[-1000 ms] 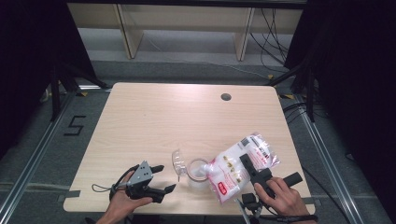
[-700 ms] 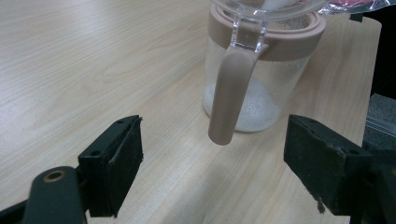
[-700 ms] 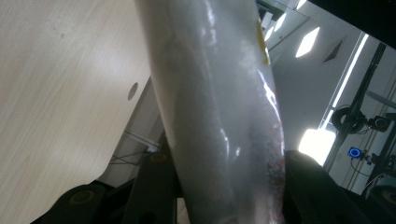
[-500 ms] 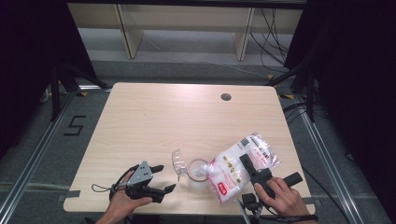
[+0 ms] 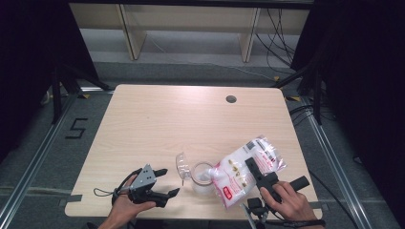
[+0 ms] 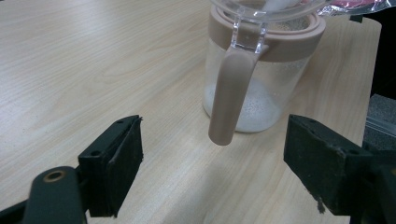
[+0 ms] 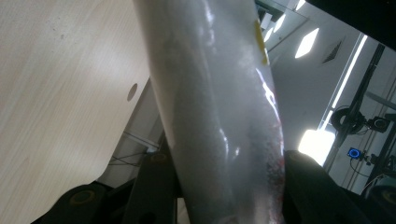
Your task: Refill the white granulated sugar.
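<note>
Your left tongs (image 5: 168, 182) rest low on the table (image 5: 157, 124) with the jaws spread wide and nothing between them. In the left gripper view the two black pads (image 6: 119, 163) stand well apart, and the jug (image 6: 261, 70) sits just ahead of them, its pinkish handle (image 6: 231, 95) hanging between the jaws' line of sight but not touching either pad. That jug looks like clear hard plastic with a thin layer of white powder at the bottom. I judge it light, stiff and a bit slick on the wall, so the handle or the thick collar under the rim is the better place to hold it steady.

To the right of the jug, your right tongs (image 5: 254, 168) are pinching the bag (image 5: 246, 171), which is tilted with its lower end over the jug's mouth. In the right gripper view the bag (image 7: 219, 107) runs up between the two jaws, pressed from both sides. It is soft, crinkly film with loose contents that will likely shift as you tip it. Hold it at the upper part, as you do, since a grip lower down could choke the flow.
</note>
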{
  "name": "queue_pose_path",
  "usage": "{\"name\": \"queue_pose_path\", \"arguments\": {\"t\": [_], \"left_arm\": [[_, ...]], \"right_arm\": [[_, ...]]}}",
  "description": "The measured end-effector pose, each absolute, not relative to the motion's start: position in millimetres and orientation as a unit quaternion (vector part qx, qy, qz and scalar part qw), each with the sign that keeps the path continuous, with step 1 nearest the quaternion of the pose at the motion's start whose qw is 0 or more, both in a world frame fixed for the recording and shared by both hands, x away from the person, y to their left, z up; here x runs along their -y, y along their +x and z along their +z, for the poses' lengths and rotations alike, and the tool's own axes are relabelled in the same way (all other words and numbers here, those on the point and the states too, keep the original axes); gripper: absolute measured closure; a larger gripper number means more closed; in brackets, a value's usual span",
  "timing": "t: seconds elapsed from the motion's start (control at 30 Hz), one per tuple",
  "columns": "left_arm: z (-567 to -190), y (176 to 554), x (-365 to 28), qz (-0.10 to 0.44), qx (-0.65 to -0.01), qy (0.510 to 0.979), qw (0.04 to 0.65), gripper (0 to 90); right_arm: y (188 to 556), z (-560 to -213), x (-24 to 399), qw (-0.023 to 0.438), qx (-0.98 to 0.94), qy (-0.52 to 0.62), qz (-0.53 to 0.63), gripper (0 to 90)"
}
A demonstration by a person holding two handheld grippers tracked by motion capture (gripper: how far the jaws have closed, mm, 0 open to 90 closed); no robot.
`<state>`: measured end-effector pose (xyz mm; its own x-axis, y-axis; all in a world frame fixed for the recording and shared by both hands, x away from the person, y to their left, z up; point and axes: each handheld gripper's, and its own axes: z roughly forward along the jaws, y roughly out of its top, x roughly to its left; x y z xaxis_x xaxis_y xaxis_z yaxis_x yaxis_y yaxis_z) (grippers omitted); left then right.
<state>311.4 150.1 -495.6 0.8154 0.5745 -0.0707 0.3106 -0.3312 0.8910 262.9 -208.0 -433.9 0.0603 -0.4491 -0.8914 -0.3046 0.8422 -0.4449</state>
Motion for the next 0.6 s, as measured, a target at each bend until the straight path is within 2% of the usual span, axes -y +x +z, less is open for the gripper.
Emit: {"name": "queue_pose_path", "arguments": {"t": [0.6], "left_arm": [[-495.5, 311.4, -150.1, 0.125, -0.277, 0.806, 0.508, 19.4]], "right_arm": [[262.8, -433.6, 208.0, 0.674, -0.682, -0.281, -0.053, 68.8]]}}
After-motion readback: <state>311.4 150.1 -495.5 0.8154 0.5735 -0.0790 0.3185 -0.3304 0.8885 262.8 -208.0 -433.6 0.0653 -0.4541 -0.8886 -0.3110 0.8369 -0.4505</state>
